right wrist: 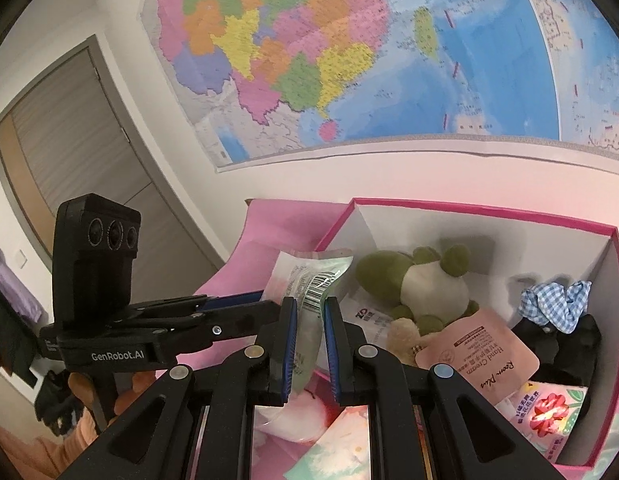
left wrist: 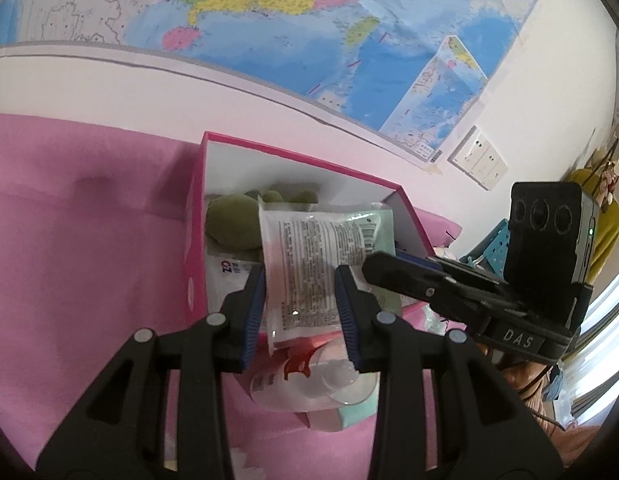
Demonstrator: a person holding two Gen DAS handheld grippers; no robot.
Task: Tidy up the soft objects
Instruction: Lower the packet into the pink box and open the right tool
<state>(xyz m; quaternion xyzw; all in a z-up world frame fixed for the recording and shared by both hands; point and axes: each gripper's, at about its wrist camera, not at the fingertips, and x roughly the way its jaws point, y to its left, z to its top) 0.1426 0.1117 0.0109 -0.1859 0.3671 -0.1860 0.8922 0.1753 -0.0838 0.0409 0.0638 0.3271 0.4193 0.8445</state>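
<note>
A pink box with white inner walls sits on a pink cloth. In it lie a green plush frog, also seen in the left wrist view, a pink hand cream sachet, a blue checked cloth and black fabric. A white printed packet hangs over the box's near edge. My right gripper is shut on its edge. My left gripper straddles the same packet with its jaws apart.
More packets and a floral packet lie at the box's near side. A large wall map hangs behind. A door is at the left, and wall sockets and a window at the right.
</note>
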